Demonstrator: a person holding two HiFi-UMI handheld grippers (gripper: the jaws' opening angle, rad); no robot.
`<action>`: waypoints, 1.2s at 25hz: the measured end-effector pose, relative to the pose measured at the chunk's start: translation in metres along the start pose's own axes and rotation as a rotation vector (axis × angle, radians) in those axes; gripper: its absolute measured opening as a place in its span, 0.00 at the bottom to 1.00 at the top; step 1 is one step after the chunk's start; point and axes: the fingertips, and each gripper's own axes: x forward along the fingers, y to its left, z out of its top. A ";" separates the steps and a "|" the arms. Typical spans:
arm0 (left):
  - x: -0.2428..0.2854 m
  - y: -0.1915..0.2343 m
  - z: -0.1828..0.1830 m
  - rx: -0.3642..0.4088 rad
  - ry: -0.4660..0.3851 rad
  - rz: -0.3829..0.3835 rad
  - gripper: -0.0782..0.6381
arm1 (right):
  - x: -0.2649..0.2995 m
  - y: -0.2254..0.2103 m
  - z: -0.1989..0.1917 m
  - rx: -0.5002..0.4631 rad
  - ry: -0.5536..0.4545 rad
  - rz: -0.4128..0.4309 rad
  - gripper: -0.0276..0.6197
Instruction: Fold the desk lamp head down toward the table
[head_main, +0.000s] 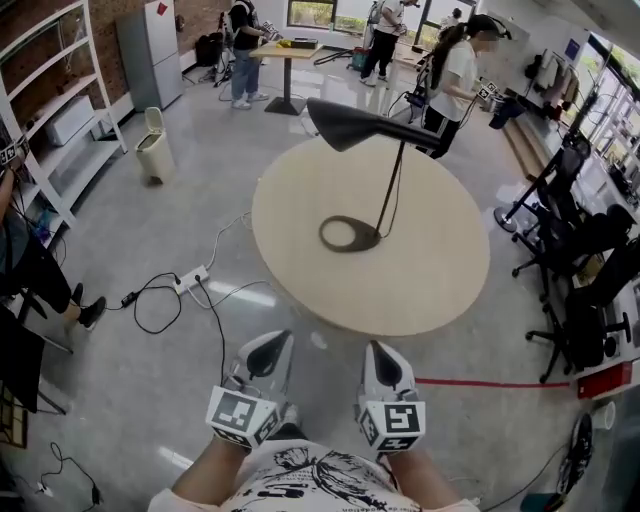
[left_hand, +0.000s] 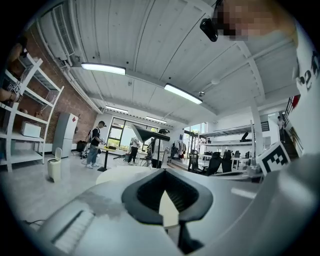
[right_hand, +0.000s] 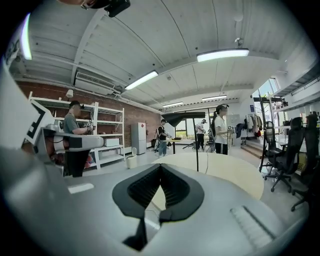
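A black desk lamp stands on the round pale wooden table (head_main: 430, 275). Its ring base (head_main: 349, 234) lies near the table's middle, and a thin stem (head_main: 391, 190) rises to the cone-shaped head (head_main: 345, 123), which sticks out level to the left. My left gripper (head_main: 277, 340) and right gripper (head_main: 376, 347) are held close to my body, short of the table's near edge and well away from the lamp. Both are shut with nothing between the jaws. The lamp head (left_hand: 148, 134) shows far ahead of the left gripper (left_hand: 164, 172). The lamp head (right_hand: 182, 118) is also far ahead of the right gripper (right_hand: 161, 166).
A power strip with looping cables (head_main: 189, 279) lies on the floor left of the table. A white bin (head_main: 152, 146) and shelving (head_main: 50, 120) stand at the left, and office chairs (head_main: 590, 285) at the right. Several people stand at the back. A red floor line (head_main: 480, 383) runs near the right.
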 end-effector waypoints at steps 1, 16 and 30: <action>0.008 0.009 0.002 0.000 -0.004 -0.008 0.12 | 0.011 0.000 0.004 -0.002 -0.003 -0.004 0.06; 0.117 0.076 0.010 -0.041 0.000 -0.026 0.12 | 0.128 -0.050 0.034 -0.036 -0.009 -0.032 0.06; 0.229 0.097 0.070 0.028 -0.140 0.063 0.12 | 0.238 -0.119 0.085 -0.078 -0.061 0.117 0.06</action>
